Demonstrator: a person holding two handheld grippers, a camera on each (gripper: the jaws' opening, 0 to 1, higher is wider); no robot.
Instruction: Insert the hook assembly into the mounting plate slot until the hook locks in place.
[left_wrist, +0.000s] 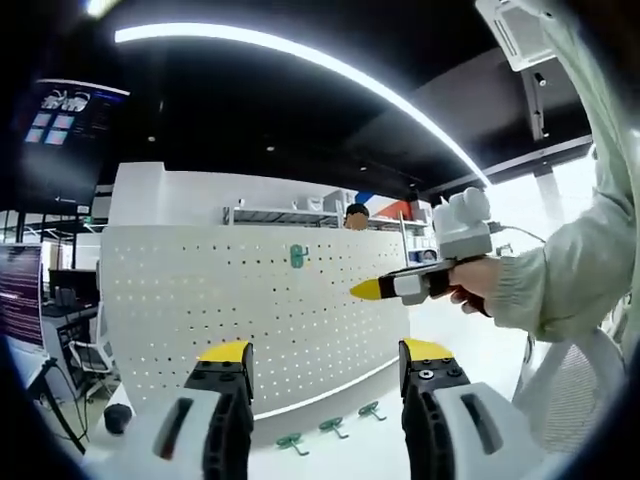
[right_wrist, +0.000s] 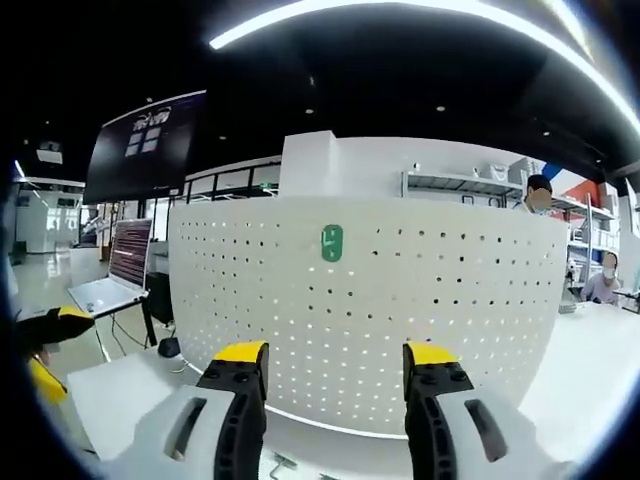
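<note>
A white perforated mounting plate is standing upright on the white table, and one green hook is already sitting in it high up near its middle, seen from the right gripper view as a small upright tab against the holes. Three more green hooks are lying loose on the table just in front of the plate's foot: the left one, the middle one and the right one, strung in a row that is running along the base of the plate, each apparently with its long axis pointing out from the plate toward the near edge, though they are too small to be sure. The left gripper is hovering with its jaws wide apart and holding nothing, and the loose hooks are lying below and between those jaws, nearer than the plate. The right gripper is likewise standing wide and empty, facing the plate squarely, and in the left gripper view it is coming in from the right, held in a person's hand at the height of the plate's upper rows and well above the table. Judging from this, the left gripper is the nearer of the two to the loose hooks, and a pick would call for dropping down and forward toward the row, then lifting a hook up to the plate's holes. A laptop is sitting open far off to the left.
</note>
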